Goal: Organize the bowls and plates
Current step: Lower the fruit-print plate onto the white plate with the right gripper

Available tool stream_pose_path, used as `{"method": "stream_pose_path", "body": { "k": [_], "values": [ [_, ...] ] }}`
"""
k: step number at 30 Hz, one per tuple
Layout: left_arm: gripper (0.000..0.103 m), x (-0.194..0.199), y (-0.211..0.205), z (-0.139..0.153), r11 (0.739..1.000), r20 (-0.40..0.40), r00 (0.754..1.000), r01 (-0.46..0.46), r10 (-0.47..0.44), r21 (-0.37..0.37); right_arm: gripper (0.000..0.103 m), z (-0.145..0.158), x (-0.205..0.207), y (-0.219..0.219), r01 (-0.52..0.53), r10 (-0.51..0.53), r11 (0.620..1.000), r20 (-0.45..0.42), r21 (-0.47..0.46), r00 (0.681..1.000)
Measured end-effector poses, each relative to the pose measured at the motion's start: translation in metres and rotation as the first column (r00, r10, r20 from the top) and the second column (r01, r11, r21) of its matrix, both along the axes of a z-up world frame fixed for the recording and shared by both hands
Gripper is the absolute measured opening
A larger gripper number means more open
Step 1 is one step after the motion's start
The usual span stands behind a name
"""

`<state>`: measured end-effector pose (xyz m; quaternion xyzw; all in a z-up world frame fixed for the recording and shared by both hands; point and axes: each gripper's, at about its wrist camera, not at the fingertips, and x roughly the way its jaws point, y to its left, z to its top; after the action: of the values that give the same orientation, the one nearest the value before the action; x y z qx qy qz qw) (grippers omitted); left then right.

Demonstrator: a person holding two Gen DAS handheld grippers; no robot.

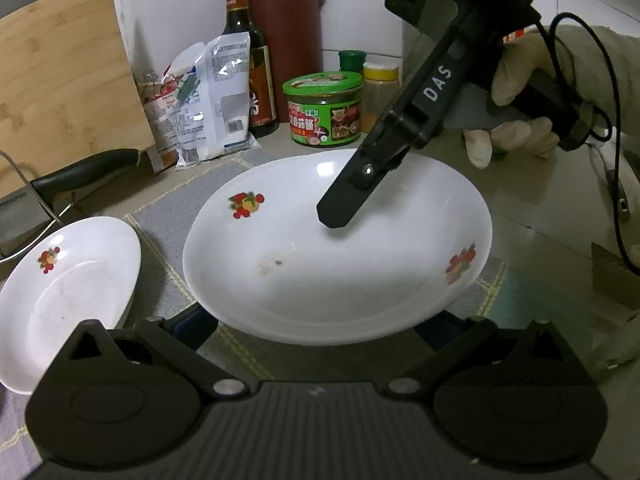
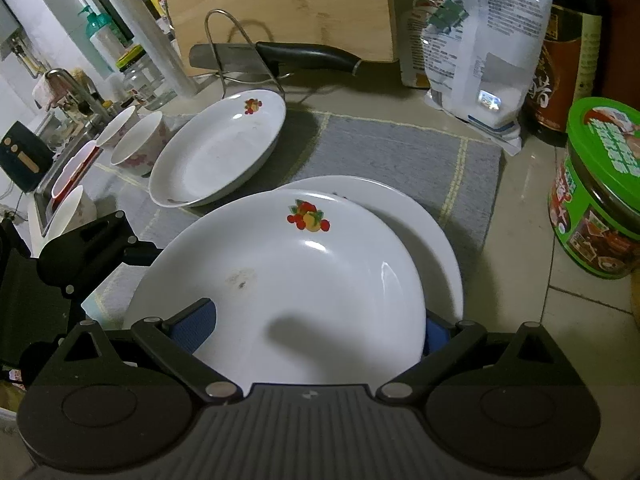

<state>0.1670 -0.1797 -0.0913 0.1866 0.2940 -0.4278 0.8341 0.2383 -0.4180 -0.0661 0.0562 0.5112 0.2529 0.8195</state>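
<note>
Your right claw (image 1: 338,216) hangs over the fruit-print plate (image 1: 336,256), grip state unclear; left claw (image 1: 316,320) spread wide, second plate (image 1: 68,296) at nine o'clock.

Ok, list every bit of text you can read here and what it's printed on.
"DAS": white letters on the black right gripper.
Green-lidded round jar: Chinese label, too blurred to read.
White plastic bags: fine print, too small.
Dark glass sauce bottle: label unreadable.
</note>
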Motion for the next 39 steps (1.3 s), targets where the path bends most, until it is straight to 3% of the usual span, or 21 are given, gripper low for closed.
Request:
{"method": "stream_pose_path", "body": {
  "k": [39],
  "values": [
    [0.102, 0.004, -0.002, 0.003, 1.000, 0.003, 1.000, 0.006, -0.006, 0.017, 0.103, 0.008, -0.013, -0.007, 0.066, -0.067, 0.998, -0.021, -0.018, 0.998]
  ]
}}
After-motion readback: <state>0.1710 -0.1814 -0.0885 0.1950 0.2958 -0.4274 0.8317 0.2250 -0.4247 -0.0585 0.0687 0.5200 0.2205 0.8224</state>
